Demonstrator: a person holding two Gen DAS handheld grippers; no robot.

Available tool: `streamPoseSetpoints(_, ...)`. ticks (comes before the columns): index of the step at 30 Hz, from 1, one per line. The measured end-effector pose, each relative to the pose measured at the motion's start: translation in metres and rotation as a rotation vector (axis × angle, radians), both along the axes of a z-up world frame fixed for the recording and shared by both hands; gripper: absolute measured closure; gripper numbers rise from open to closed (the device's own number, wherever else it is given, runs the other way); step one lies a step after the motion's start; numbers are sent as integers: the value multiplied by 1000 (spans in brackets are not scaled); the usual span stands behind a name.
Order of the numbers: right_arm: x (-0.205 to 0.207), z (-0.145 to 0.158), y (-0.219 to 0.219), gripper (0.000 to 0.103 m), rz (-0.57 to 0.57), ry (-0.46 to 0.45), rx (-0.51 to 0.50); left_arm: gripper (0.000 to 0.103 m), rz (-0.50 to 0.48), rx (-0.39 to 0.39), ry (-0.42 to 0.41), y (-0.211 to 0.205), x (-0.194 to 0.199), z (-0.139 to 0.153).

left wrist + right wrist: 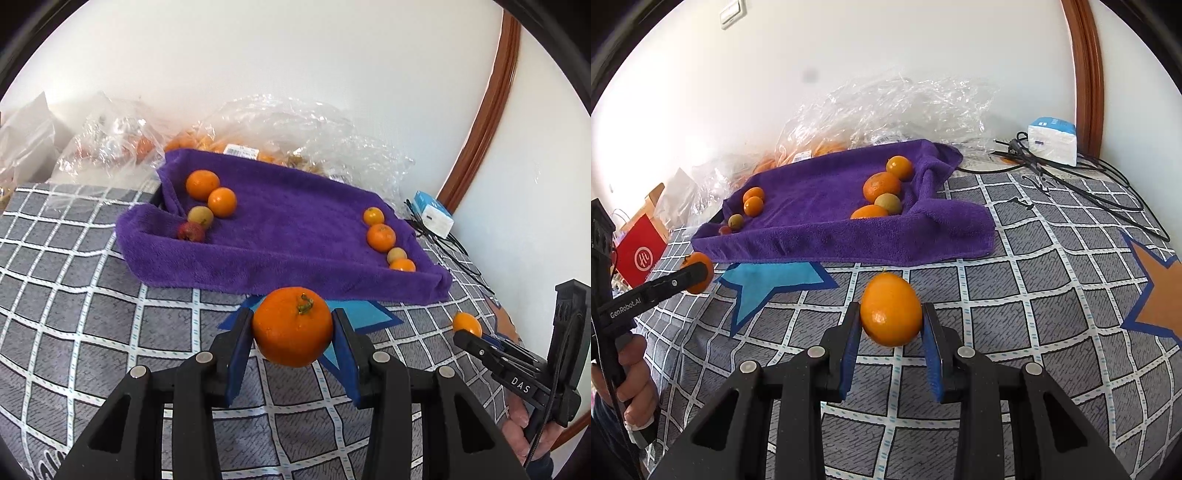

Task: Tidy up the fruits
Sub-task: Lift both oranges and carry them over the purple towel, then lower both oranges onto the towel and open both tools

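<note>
My left gripper (293,328) is shut on a large orange with a green stem (292,326), held above the checked cloth just in front of the purple towel tray (288,236). My right gripper (891,319) is shut on a smaller, smooth orange (891,309), also short of the tray (827,236). Each gripper shows in the other's view: the right one with its orange (467,324) at the right, the left one with its orange (698,273) at the left. Inside the tray, several fruits line its left edge (207,199) and several its right edge (384,238).
Crumpled clear plastic bags (295,125) holding more fruit lie behind the tray against the wall. A white and blue box (1052,142) and black cables (1089,177) sit at the back right. A red bag (639,254) stands at the left. Star patches mark the checked cloth (1052,295).
</note>
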State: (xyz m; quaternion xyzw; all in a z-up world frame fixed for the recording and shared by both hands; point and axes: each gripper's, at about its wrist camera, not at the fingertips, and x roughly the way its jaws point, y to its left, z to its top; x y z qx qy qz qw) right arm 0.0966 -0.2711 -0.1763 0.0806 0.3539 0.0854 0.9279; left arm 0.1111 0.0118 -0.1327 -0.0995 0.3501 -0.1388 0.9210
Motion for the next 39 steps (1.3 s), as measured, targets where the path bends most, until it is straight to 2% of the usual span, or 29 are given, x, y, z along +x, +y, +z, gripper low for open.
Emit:
streamPoseSetpoints(4,-1,6,3,71,2,-1,-2,62,37,20,-15,5,-1,4)
streamPoseSetpoints(6,-3,13,6,71,17,-9,6,63,60,4,-24,13,-1,8)
streamPoseSetpoints(8,-6,26,10,71,25,-28,-20,63,95,-6,-28,22,0,11)
streamPoseSetpoints(11,-7,48,15,71,39,-60,-57,62,152,35,-20,32,2,12)
streamPoseSetpoints(16,5,77,22,71,68,-106,-62,63,163,50,-8,47,3,25)
streamPoseSetpoints(19,19,88,28,71,87,-127,-49,63,164,74,-33,54,4,40)
streamPoseSetpoints(24,51,97,39,71,92,-134,-68,63,159,71,-24,63,21,56)
streamPoseSetpoints(29,92,87,48,71,101,-97,-66,63,161,54,-11,72,46,68)
streamPoseSetpoints(36,148,31,54,71,115,99,-37,63,136,57,11,68,82,63)
streamPoseSetpoints(39,155,19,55,71,120,138,-47,63,119,48,39,61,96,53)
